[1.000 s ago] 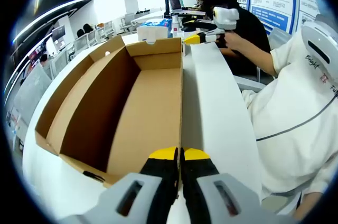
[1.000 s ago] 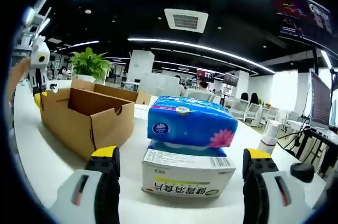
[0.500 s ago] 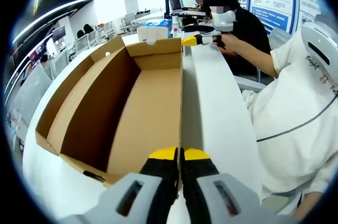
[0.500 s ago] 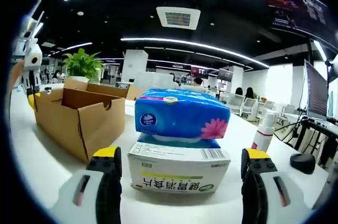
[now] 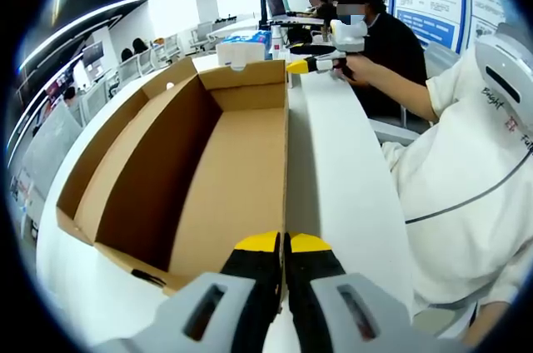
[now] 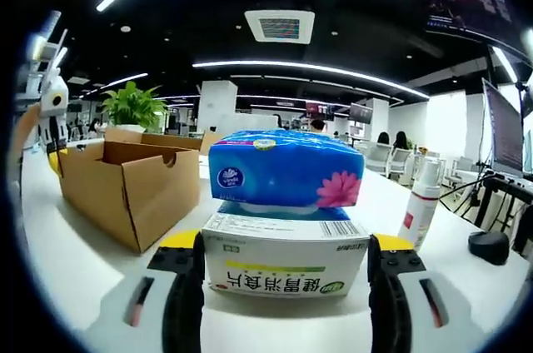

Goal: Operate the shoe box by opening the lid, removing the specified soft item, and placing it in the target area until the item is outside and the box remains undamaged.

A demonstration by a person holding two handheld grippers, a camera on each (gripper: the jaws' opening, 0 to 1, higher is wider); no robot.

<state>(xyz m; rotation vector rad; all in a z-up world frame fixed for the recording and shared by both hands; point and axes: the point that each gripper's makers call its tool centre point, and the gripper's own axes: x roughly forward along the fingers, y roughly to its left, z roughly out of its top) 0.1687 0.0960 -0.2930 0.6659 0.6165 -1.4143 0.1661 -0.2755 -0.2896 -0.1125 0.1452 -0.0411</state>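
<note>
Left gripper (image 5: 283, 246): jaws pressed together over the near wall of the open box (image 5: 208, 178), which stood empty on the white table (image 5: 341, 170). Right gripper (image 6: 286, 251): jaws spread either side of a white carton (image 6: 285, 255), touching or not I could not tell. Blue tissue pack (image 6: 286, 168) lay on top of the carton. Left of it, the box; right, a spray bottle (image 6: 420, 201). Beyond, a plant (image 6: 133, 107).
</note>
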